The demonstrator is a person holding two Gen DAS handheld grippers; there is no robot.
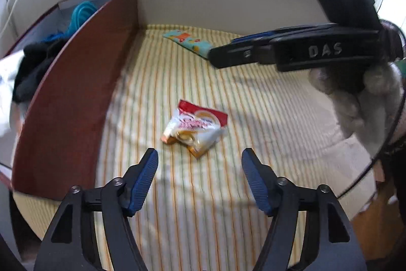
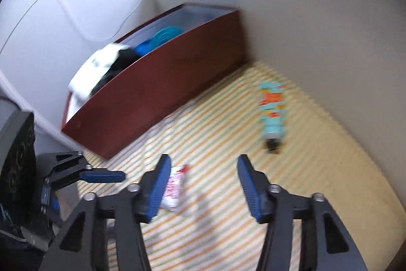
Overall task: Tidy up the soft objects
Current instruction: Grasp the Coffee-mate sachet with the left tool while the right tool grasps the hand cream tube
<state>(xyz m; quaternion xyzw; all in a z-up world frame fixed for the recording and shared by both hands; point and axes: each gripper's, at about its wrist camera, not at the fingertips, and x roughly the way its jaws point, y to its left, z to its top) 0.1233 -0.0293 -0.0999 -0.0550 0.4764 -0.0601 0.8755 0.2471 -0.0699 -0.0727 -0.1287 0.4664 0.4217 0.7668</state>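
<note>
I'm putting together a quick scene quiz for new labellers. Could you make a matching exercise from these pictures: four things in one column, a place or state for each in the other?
Things:
1. crinkled red-and-white snack packet
2. turquoise patterned sock
3. dark red rectangular box
4. left tool

Places or states:
A. holds black, white and blue items
B. jaws open, nothing between them
C. on the striped cloth, just ahead of the left tool
D. on the striped cloth near the back wall

Pairs: 1-C, 2-D, 3-A, 4-B
</note>
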